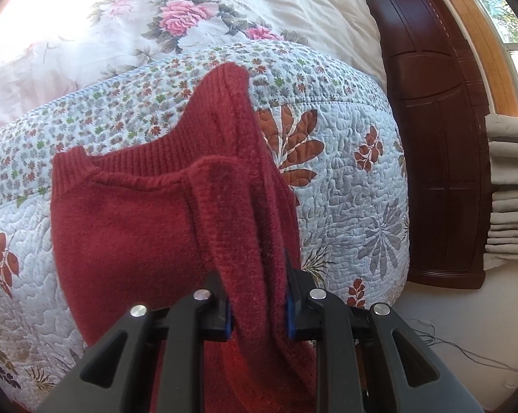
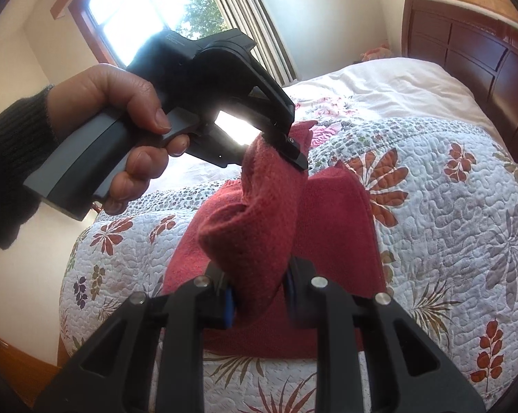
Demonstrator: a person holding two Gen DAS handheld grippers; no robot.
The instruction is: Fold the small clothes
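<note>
A small dark red knit sweater (image 1: 131,227) lies partly on the quilted bedspread (image 1: 355,186), with one edge lifted. My left gripper (image 1: 257,313) is shut on a bunched fold of the sweater that rises between its blue-padded fingers. In the right wrist view my right gripper (image 2: 259,296) is shut on another bunch of the red sweater (image 2: 259,213). Above it the left gripper (image 2: 293,151), held by a hand (image 2: 128,130) in a black sleeve, pinches the top of the same lifted fold. The rest of the sweater rests flat under both grippers.
A floral duvet (image 1: 176,24) and a white pillow (image 1: 314,10) lie beyond the quilt. The dark wooden headboard (image 1: 438,137) stands at the bed's right. Grey curtains (image 1: 510,186) and windows (image 2: 149,13) line the walls. Bare quilt stretches right of the sweater.
</note>
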